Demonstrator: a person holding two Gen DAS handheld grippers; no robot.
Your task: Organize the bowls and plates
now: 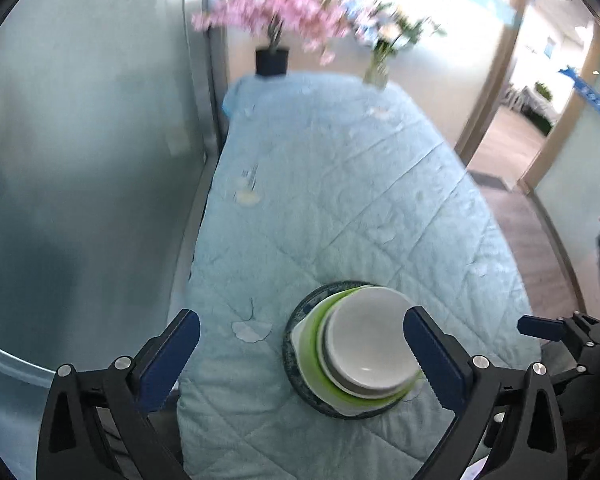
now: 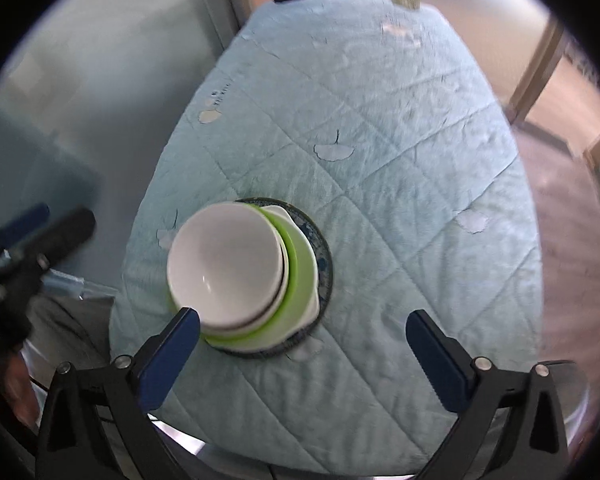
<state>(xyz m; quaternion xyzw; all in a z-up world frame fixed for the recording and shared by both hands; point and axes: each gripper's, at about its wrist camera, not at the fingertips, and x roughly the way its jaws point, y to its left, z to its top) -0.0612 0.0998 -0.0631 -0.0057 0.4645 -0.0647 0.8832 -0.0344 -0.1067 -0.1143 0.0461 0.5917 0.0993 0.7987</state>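
white bowl (image 1: 366,336) tops the stack: green plate (image 1: 320,372), then dark plate (image 1: 296,384), on the counter (image 1: 340,184), lower centre of frame. left tool (image 1: 302,360) and right tool (image 2: 302,360) both stand apart, empty. stacking appears complete; no loose dishes visible.

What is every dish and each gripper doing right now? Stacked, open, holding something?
White bowl: top of the stack, upright, empty.
Second white bowl: nested under it.
Green dish: under the bowls.
Dark patterned plate: bottom of the stack, flat on the tablecloth.
Left gripper: open, holding nothing.
Right gripper: open, holding nothing.
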